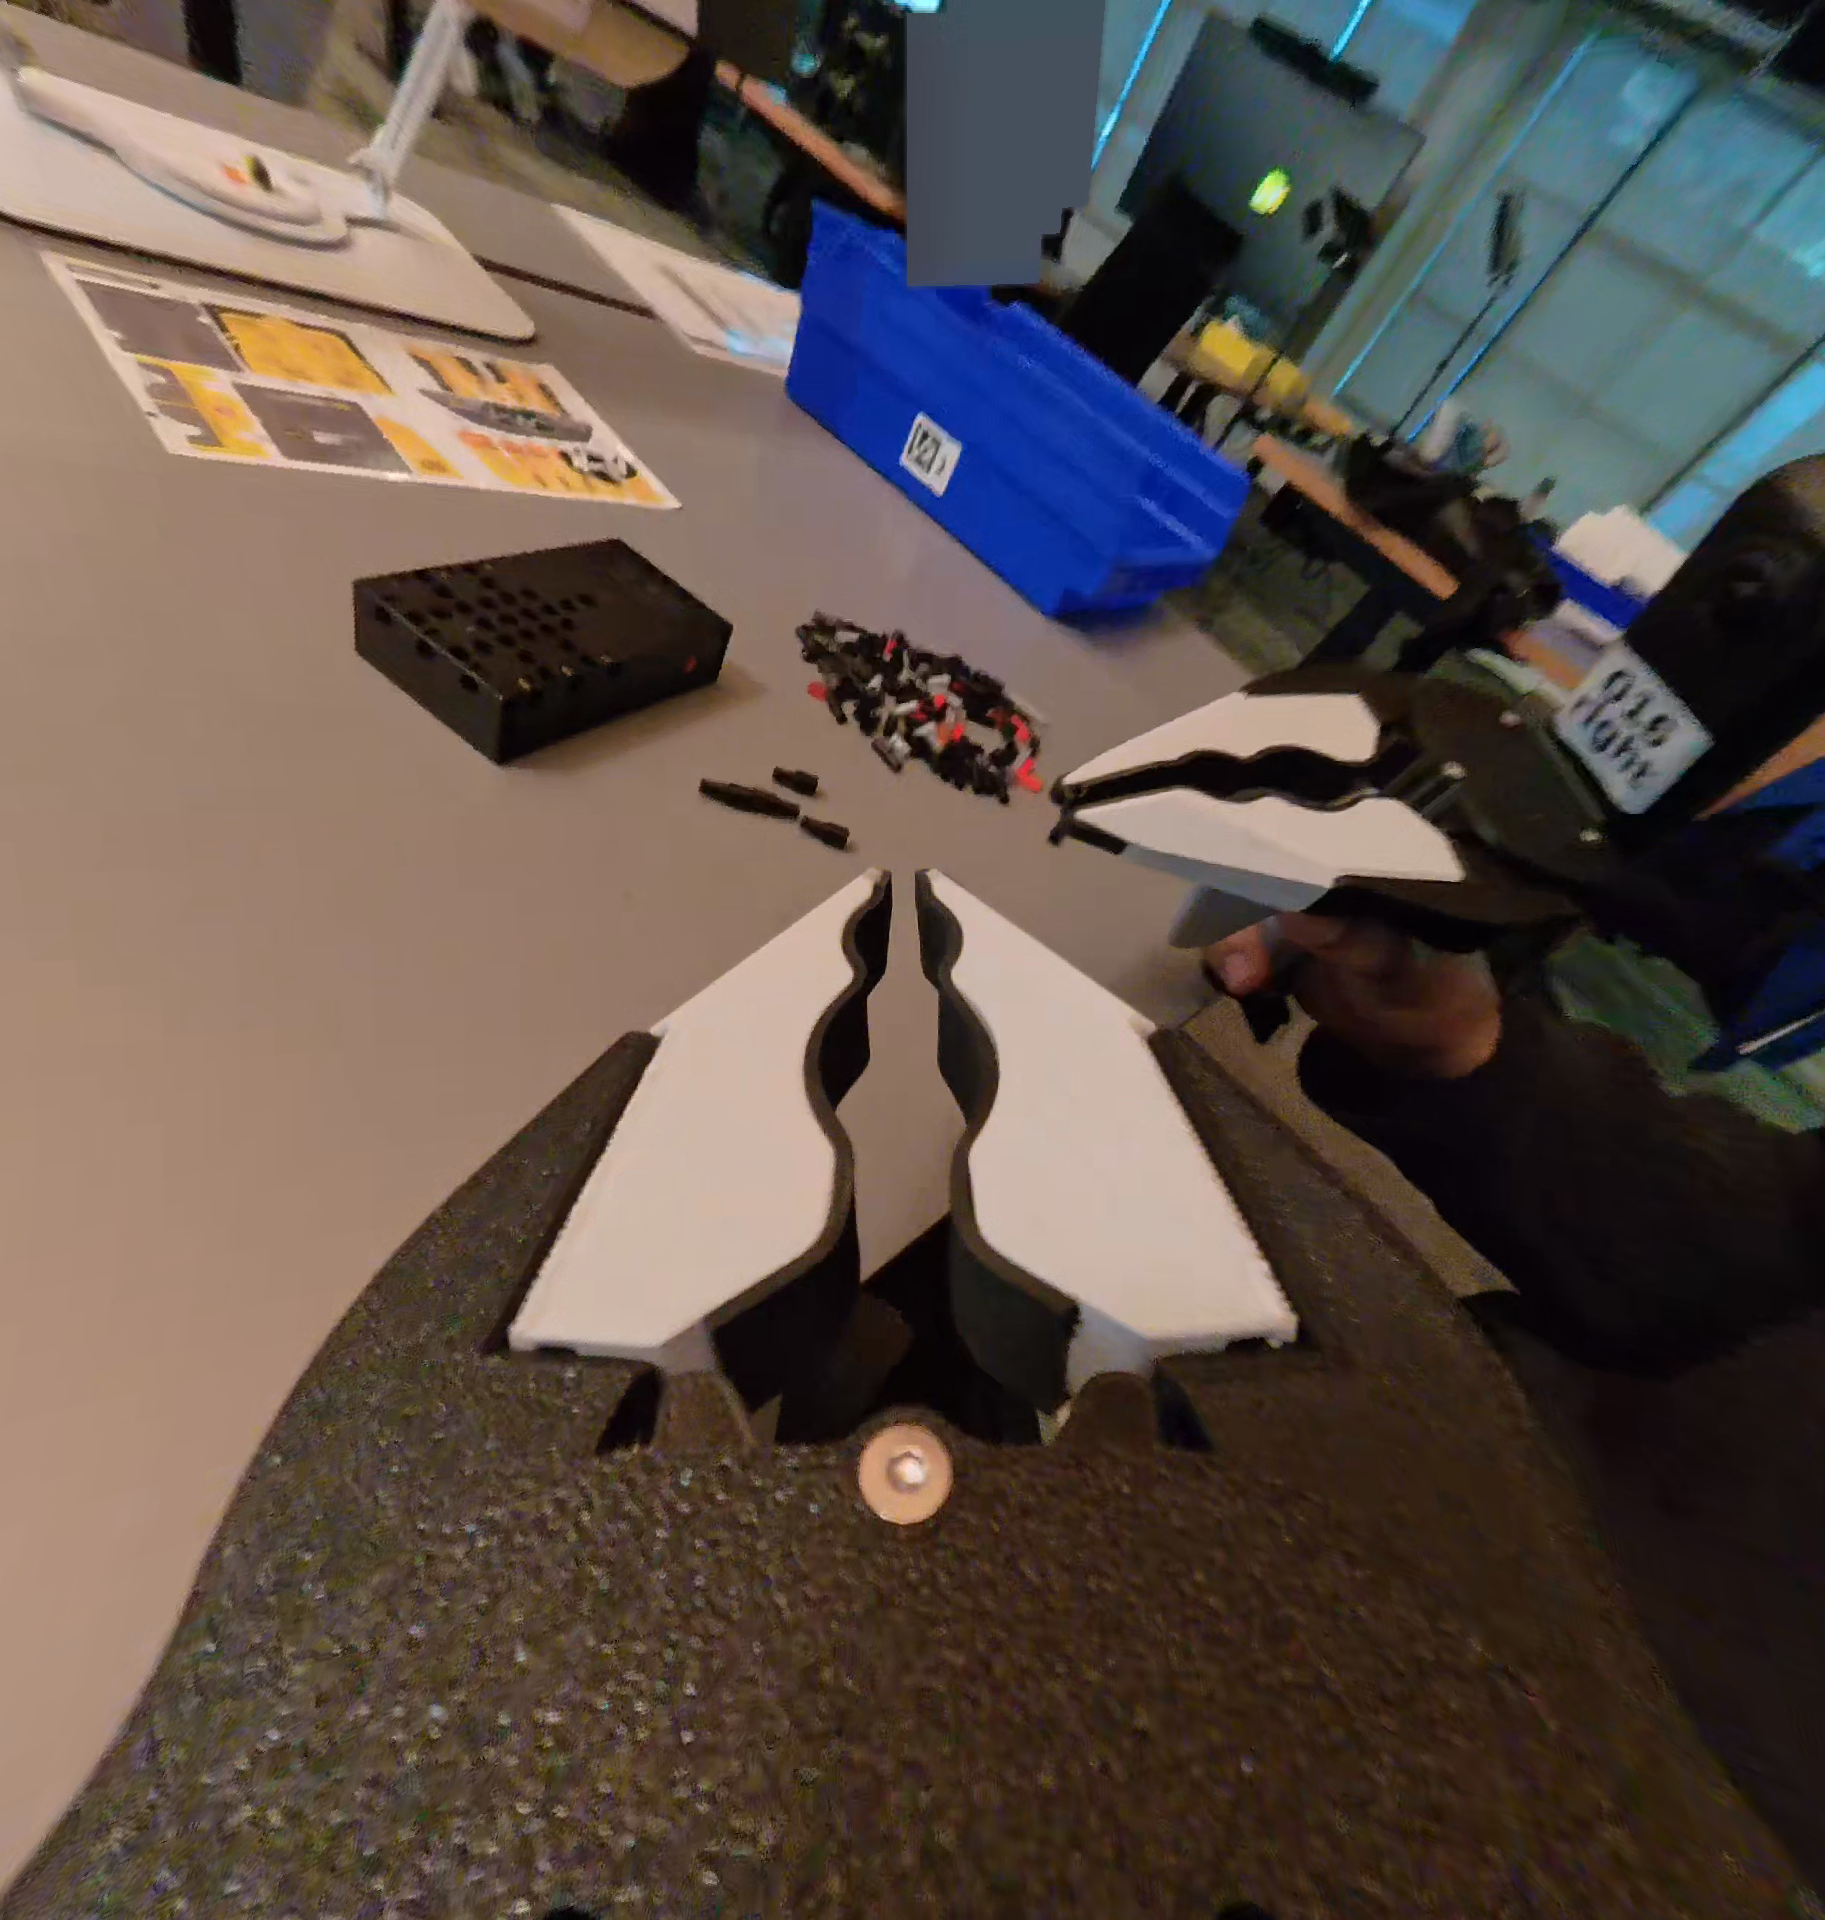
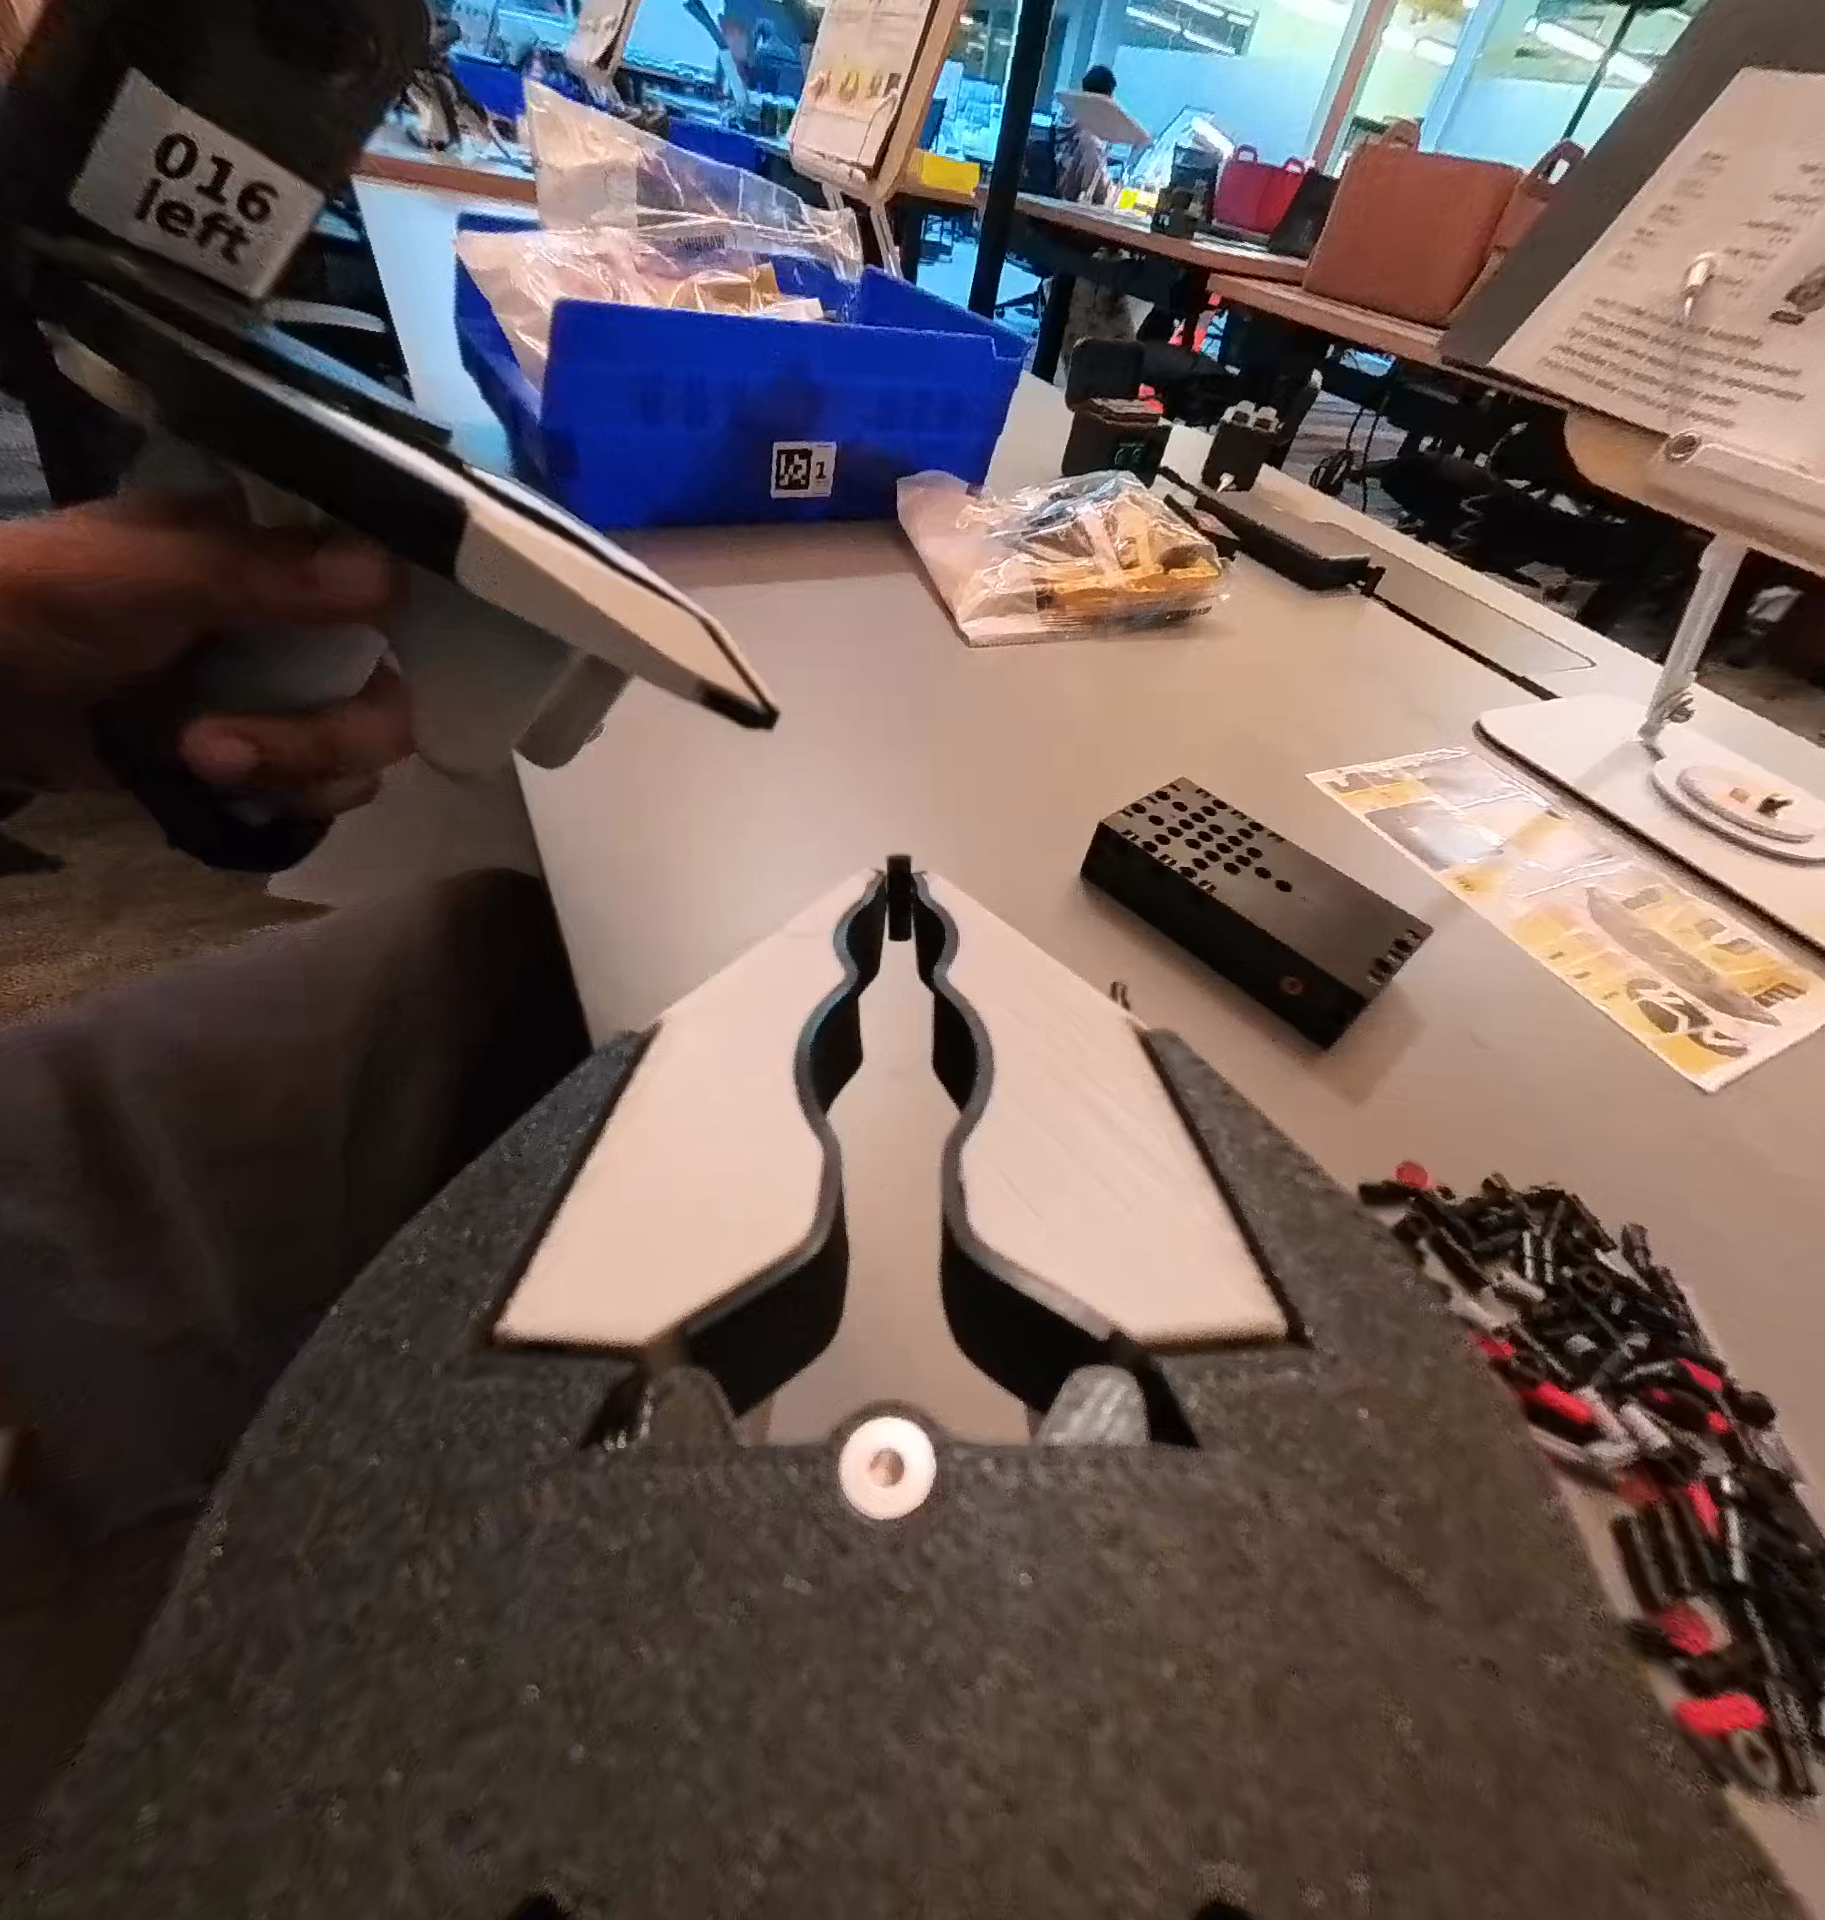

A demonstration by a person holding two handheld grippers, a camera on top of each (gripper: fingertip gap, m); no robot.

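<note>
The right gripper [image 2: 900,883] pinches a small black peg [image 2: 899,900] upright between its fingertips, its jaws closed on it above the grey table [image 2: 939,727]. The peg is short, thin and dark, and its top pokes out just past the tips. In the left wrist view the same gripper [image 1: 1069,816] comes in from the right side, held by a hand [image 1: 1375,987], with the peg [image 1: 1090,836] showing as a black stub at its tip.

The left gripper [image 1: 903,883] hangs over bare table with nothing between its fingers; the jaws are nearly together, with only a narrow slit between the tips.

Just beyond its tips lie a few loose pegs [image 1: 778,800] on the table. Next past them sits a heap of small black, red and grey pegs [image 1: 918,707]. To the left of that heap rests a black box [image 1: 539,644], flat and rectangular, with rows of round holes in its top.

Farther off lies a printed sheet [image 1: 357,405] in yellow and black, and behind it the white base of a stand [image 1: 264,229]. A blue bin [image 1: 991,416] sits at the far edge of the table, and near it a clear bag of parts [image 2: 1074,561].
</note>
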